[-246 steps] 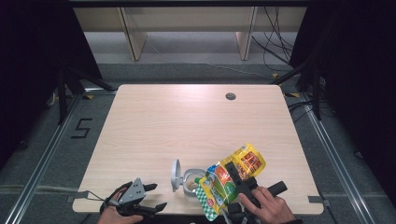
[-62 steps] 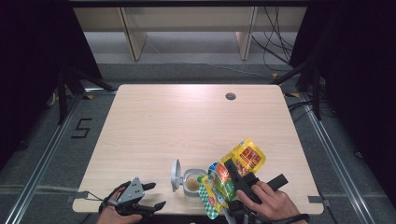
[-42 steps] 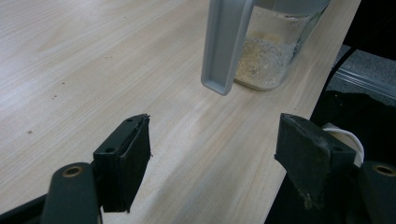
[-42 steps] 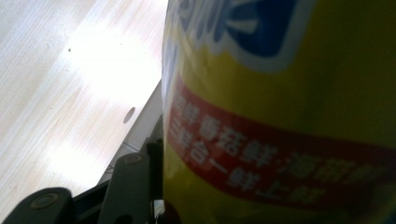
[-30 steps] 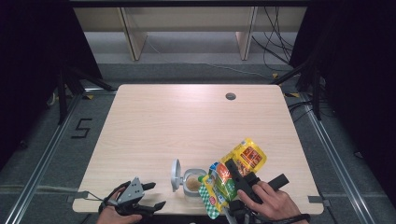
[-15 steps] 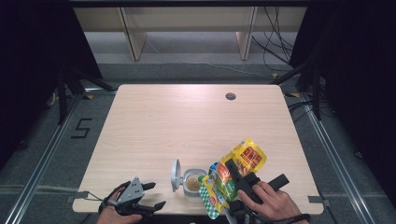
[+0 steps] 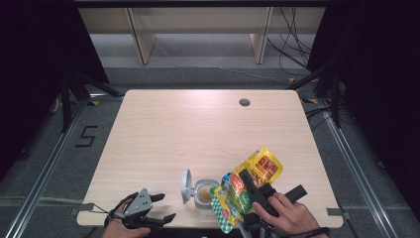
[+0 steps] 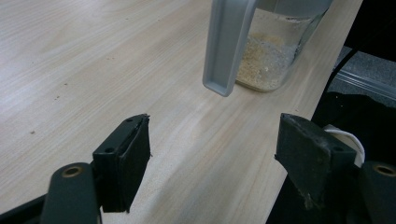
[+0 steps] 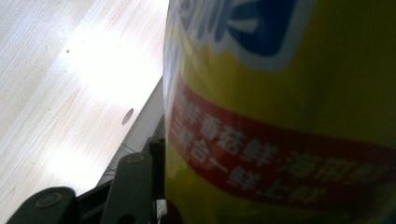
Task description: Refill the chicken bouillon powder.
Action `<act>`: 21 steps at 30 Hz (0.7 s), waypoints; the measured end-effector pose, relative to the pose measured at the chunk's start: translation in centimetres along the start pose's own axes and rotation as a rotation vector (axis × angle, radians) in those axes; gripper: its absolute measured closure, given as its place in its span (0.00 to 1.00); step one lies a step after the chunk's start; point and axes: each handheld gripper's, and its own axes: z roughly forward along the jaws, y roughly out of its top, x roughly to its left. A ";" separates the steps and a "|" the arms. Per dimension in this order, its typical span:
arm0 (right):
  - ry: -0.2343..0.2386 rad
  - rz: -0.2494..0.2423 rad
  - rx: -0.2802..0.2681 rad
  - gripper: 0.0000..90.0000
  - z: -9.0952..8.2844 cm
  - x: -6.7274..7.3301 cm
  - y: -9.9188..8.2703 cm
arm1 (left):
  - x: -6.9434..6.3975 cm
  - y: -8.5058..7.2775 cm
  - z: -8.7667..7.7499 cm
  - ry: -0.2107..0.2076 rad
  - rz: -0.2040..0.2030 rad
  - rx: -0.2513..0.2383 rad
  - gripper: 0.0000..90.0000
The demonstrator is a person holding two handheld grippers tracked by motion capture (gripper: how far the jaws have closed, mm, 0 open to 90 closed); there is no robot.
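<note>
The glossy yellow-and-green foil snack pouch (image 7: 245, 191) is pinched in my right gripper (image 7: 255, 191) beside the clear glass jar (image 7: 204, 193) of pale granules, while my left gripper (image 7: 157, 218) rests spread on the light wood-grain table (image 7: 198, 129).

Left hand (image 7: 119, 229) at near edge of table (image 7: 198, 129), toward left corner, holding left gripper (image 7: 161, 208). Gripper points right along edge, jaws spread wide, nothing between them. Grey three-cornered plate on top.

Right hand (image 7: 287, 215) at near edge toward right corner, wrapped around right gripper (image 7: 247, 181). Gripper angled up and left, away from person. Jaws clamped on yellow pouch (image 7: 260, 168), held tilted above table.
</note>
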 end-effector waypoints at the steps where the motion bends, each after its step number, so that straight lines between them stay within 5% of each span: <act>1: 0.002 -0.003 -0.002 0.62 0.0 0.0 0.0 | 0.0 0.0 0.0 -0.004 0.001 0.005 0.29; 6: 0.000 -0.001 0.001 0.62 0.0 0.1 0.0 | 0.2 0.1 -0.1 -0.005 0.018 0.004 0.29; 8: 0.000 -0.002 0.000 0.62 0.0 0.0 0.0 | 0.0 0.0 0.0 0.004 -0.010 0.005 0.28; 21: -0.003 -0.012 0.001 0.62 -0.1 0.0 -0.1 | 0.0 0.0 0.0 -0.002 -0.010 0.004 0.28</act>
